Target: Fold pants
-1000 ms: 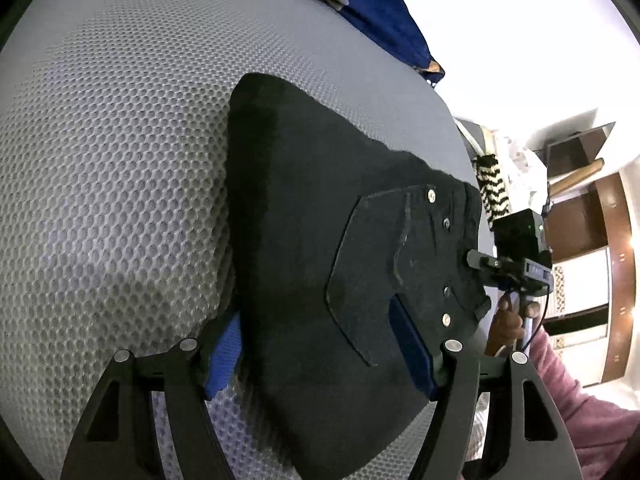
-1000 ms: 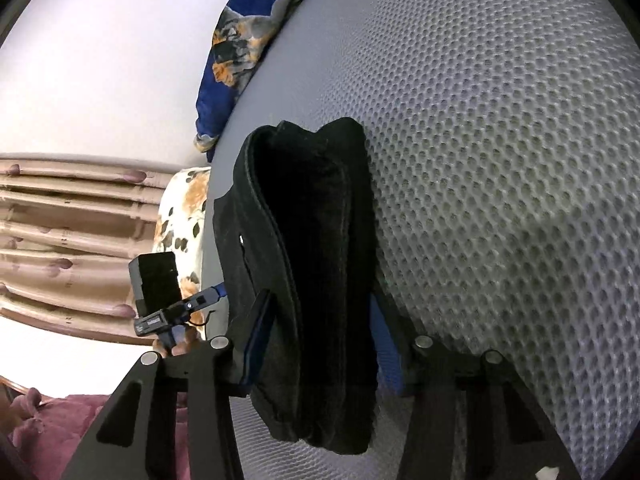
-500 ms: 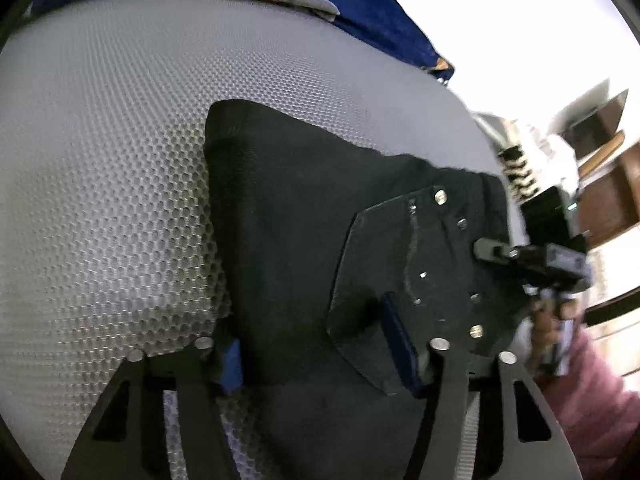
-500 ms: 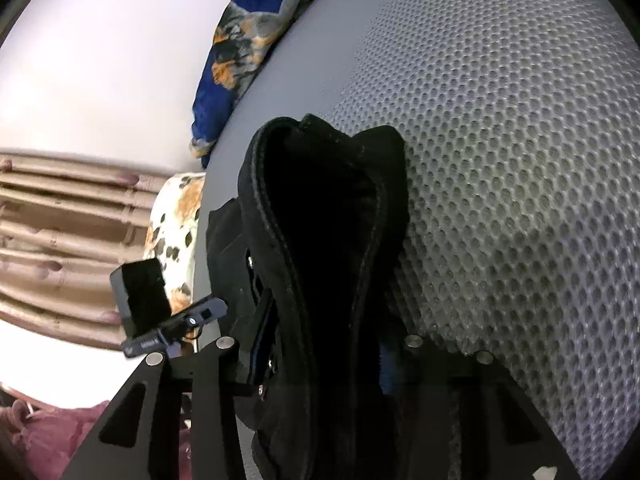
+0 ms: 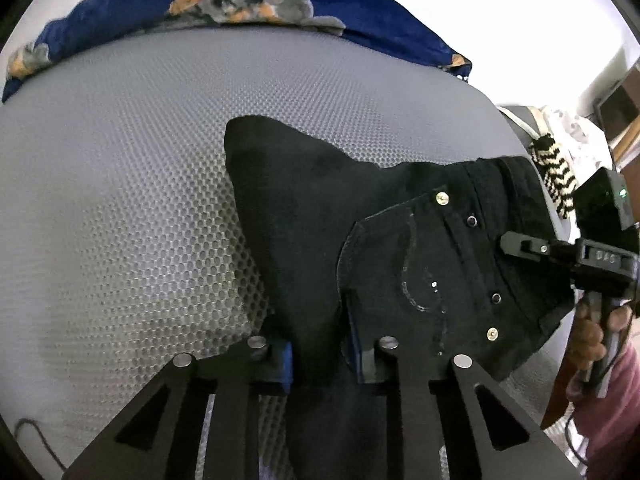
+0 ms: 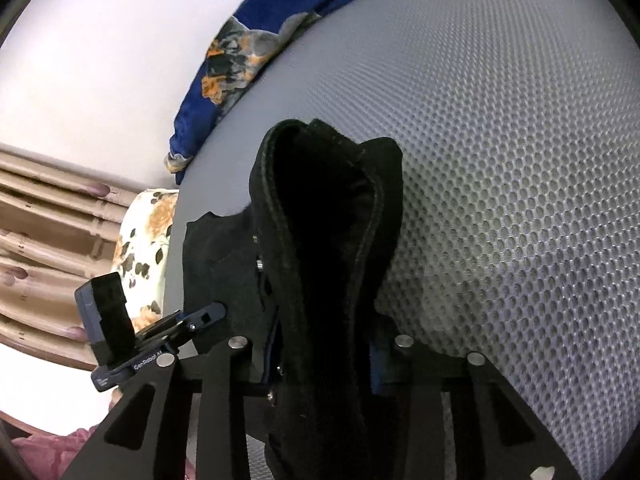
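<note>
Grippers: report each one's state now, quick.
Left tool: closing on the black pants.
Right tool: closing on the pants' bunched edge.

The black pants [image 5: 320, 248] run off the bottom edge in both wrist views, so their lower part is cut off. Fabric covers the pads of the left hand-held gripper [image 5: 320, 360] and the right hand-held gripper [image 6: 324, 364]. The person's sleeve [image 5: 612, 420] is cropped at the right edge.
</note>
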`<state>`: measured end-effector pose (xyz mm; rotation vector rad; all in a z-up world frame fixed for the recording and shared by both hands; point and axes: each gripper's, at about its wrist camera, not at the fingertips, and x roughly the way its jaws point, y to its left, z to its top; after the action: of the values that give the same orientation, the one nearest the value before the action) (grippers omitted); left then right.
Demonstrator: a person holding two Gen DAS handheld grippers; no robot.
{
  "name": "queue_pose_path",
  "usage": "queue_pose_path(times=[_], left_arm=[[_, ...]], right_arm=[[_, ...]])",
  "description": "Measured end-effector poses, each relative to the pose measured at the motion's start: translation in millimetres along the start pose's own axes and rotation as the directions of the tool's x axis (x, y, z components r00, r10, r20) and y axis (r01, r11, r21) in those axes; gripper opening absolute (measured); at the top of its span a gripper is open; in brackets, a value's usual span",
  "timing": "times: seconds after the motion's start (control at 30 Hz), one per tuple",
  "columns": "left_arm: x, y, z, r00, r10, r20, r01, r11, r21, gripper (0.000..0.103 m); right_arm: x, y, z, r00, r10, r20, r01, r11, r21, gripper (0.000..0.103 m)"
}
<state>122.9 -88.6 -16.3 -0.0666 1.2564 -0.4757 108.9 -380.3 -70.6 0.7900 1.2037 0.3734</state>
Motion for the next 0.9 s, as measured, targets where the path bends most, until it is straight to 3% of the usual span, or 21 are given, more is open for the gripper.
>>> queue_pose_path(times=[0.47, 0.9], left_arm=[[-43, 29, -10, 0.996, 0.047, 0.078, -0.047, 0.999, 0.001, 0.019], [-62, 71, 2, 0.984, 0.089, 0.155, -0.082, 0.995, -0.048, 0.019]], right_arm=[[17, 48, -15, 0.999, 0.044, -0.005, -0.044, 0.999, -0.013, 0.023], [54, 89, 8, 0.996, 0.090, -0.015, -0.091, 0.995, -0.049, 0.023]])
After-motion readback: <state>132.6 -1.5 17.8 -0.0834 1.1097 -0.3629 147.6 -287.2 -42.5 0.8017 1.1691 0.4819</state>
